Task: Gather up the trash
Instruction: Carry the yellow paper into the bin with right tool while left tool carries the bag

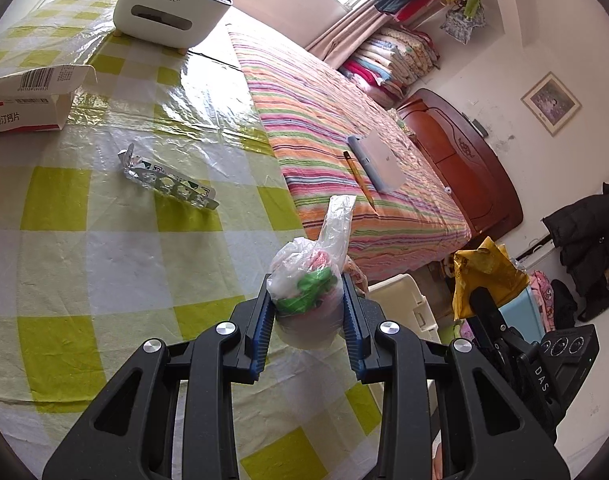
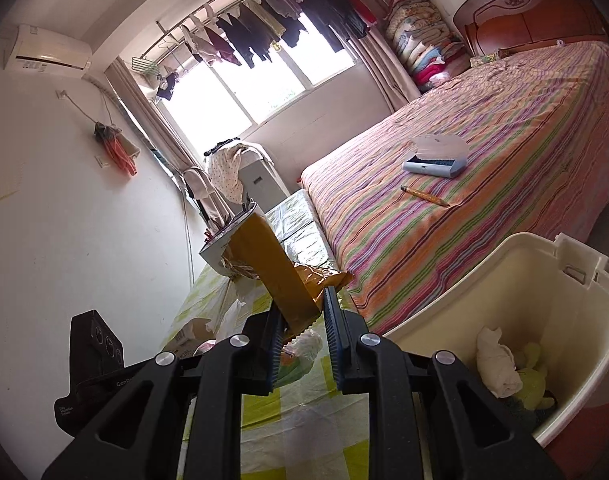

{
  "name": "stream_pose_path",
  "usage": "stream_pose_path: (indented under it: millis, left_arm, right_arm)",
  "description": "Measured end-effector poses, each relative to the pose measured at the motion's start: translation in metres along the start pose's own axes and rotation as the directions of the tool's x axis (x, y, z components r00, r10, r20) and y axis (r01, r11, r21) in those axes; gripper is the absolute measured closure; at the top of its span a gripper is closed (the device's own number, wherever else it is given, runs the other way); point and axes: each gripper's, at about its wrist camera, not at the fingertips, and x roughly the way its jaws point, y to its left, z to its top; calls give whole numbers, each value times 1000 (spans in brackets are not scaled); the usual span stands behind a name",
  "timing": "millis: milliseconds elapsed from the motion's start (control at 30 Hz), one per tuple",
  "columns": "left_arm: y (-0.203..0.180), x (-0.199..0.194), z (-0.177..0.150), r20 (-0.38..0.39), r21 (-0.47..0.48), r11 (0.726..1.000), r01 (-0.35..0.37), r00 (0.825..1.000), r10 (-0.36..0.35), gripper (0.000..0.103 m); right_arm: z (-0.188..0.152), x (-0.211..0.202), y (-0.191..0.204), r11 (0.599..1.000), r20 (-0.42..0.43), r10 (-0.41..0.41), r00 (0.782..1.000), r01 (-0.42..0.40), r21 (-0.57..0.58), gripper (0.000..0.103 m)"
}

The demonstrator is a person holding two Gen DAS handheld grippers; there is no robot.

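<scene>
While the left gripper [image 1: 307, 312] clamps a knotted plastic bag [image 1: 310, 280] and the right gripper [image 2: 302, 332] pinches a yellow wrapper [image 2: 278, 276], both loads apparently await release over the cream bin [image 2: 544, 292].

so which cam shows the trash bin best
The right wrist view: the cream bin fills its lower right, open, with a white wad and something green inside. The left wrist view shows only part of its rim past the table edge.
</scene>
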Motion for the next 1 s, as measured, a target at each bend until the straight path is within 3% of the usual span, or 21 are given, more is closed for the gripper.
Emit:
stream_pose_path:
  millis: [300,600,900,933,1000]
  left_arm:
    - [-26,20,-16,-45,39,999,26,999,-24,73]
    - [-51,34,-31,-85,95,994,48,996,-40,73]
    - [-62,43,-37,-107,102,993,55,993,-44,73]
    - [-63,45,-37,-110,102,993,56,993,-44,73]
    - [-64,47,-37,-116,101,993,58,992,-46,73]
  right_arm:
    - [4,-33,-36,993,95,-84,992,75,94,84]
    - [11,-59,-61,969,189,-209,960,176,176,82]
    - [10,-71,-80,943,213,-263,941,203,264,80]
    - [9,-70,-81,941,209,-269,940,210,266,75]
    - [8,-70,-83,935,204,-279,939,217,279,39]
